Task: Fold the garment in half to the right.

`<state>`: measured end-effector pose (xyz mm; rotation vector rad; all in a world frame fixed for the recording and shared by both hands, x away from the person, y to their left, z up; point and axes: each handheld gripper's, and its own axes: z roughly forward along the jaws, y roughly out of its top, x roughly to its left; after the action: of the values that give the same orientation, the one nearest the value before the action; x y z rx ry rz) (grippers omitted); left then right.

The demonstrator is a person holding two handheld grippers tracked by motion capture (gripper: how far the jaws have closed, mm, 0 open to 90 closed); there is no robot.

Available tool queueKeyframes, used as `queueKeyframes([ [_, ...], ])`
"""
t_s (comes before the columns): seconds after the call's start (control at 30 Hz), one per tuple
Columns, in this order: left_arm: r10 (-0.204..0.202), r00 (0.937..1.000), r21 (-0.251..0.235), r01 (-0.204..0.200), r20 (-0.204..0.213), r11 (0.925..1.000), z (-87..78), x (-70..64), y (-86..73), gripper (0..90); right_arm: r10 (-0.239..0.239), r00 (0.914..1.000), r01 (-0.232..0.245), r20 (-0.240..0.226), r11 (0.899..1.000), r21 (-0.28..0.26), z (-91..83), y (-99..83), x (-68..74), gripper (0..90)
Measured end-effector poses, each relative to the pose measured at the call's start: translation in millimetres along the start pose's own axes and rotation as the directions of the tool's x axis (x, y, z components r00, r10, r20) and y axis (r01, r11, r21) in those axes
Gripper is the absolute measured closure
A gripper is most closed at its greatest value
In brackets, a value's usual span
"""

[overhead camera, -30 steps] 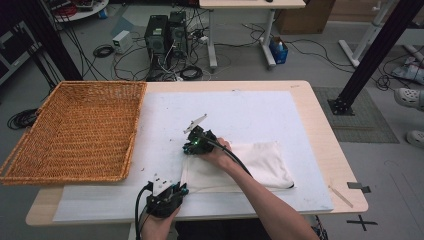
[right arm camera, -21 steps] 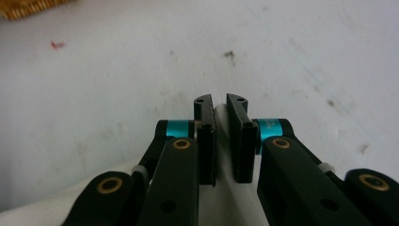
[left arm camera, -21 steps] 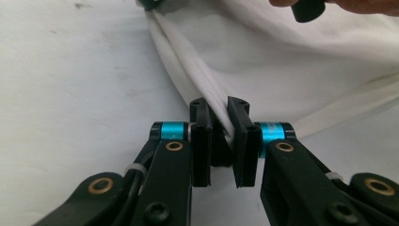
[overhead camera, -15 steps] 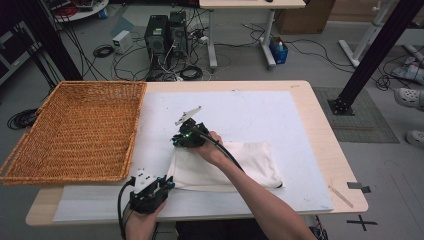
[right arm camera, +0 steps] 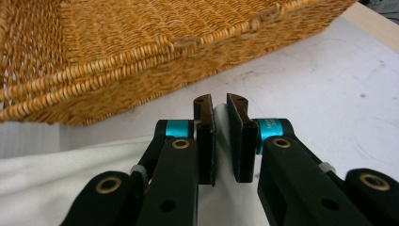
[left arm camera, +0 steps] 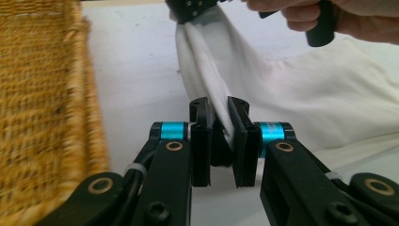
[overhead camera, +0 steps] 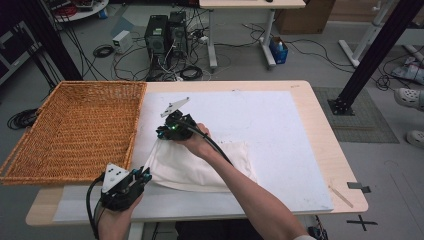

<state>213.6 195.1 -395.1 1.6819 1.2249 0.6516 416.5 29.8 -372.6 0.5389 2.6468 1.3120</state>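
Observation:
A white cloth (overhead camera: 200, 167) lies folded on the white mat, and its left edge is lifted between both grippers. In the high view my right gripper (overhead camera: 162, 134) holds the far left corner, close to the wicker basket (overhead camera: 75, 130). My left gripper (overhead camera: 145, 174) holds the near left corner. In the left gripper view the left gripper (left arm camera: 220, 136) is shut on a taut band of cloth (left arm camera: 306, 94) that runs up to the right gripper (left arm camera: 193, 7). In the right gripper view the right gripper (right arm camera: 220, 141) is shut on a fold of cloth (right arm camera: 70, 188), facing the basket (right arm camera: 141, 47).
The basket's right rim (overhead camera: 135, 125) runs just left of both grippers. White mat (overhead camera: 270, 120) stretches to the right of the cloth. A small stick (overhead camera: 341, 196) lies by the table's near right corner. Cables and computer towers (overhead camera: 165, 35) are on the floor beyond.
Both grippers have moved left toward the basket, and the cloth has been pulled along with them. Its left edge is now stretched between them.

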Motion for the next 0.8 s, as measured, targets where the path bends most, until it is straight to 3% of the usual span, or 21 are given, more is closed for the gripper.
queueKeyframes([
  [0.13, 0.000, 0.9979, -0.028, 0.002, 0.066, 0.9996, 9.4, -17.3, 5.0, 79.9, -0.009, 0.9998, 0.009, 0.016, 1.000, -0.009, -16.1, -5.9, -7.5, 84.1],
  [0.27, 0.002, 0.9887, -0.046, 0.005, 0.150, 0.9989, 24.5, -38.2, 11.0, 79.8, -0.009, 0.9992, 0.009, 0.040, 1.000, -0.005, -36.4, -18.9, -17.1, 84.1],
  [0.4, 0.016, 0.9752, -0.042, -0.007, 0.221, 0.9991, 45.9, -61.7, 13.7, 79.8, 0.012, 0.9973, -0.011, 0.073, 1.000, -0.011, -61.3, -40.7, -30.3, 84.1],
  [0.57, 0.046, 0.9559, -0.028, -0.040, 0.290, 0.9988, 68.5, -88.8, 16.5, 79.8, 0.082, 0.9927, -0.079, 0.088, 0.996, -0.032, -88.6, -66.5, -49.1, 84.1],
  [0.7, 0.060, 0.9402, -0.017, -0.058, 0.335, 0.9982, 81.5, -106.6, 16.4, 79.7, 0.100, 0.9889, -0.096, 0.110, 0.995, -0.037, -104.8, -83.2, -54.7, 84.1],
  [0.8, 0.071, 0.9323, -0.004, -0.075, 0.355, 0.9972, 90.7, -119.3, 13.8, 79.6, 0.114, 0.9861, -0.111, 0.121, 0.993, -0.034, -113.3, -96.2, -57.8, 84.1],
])
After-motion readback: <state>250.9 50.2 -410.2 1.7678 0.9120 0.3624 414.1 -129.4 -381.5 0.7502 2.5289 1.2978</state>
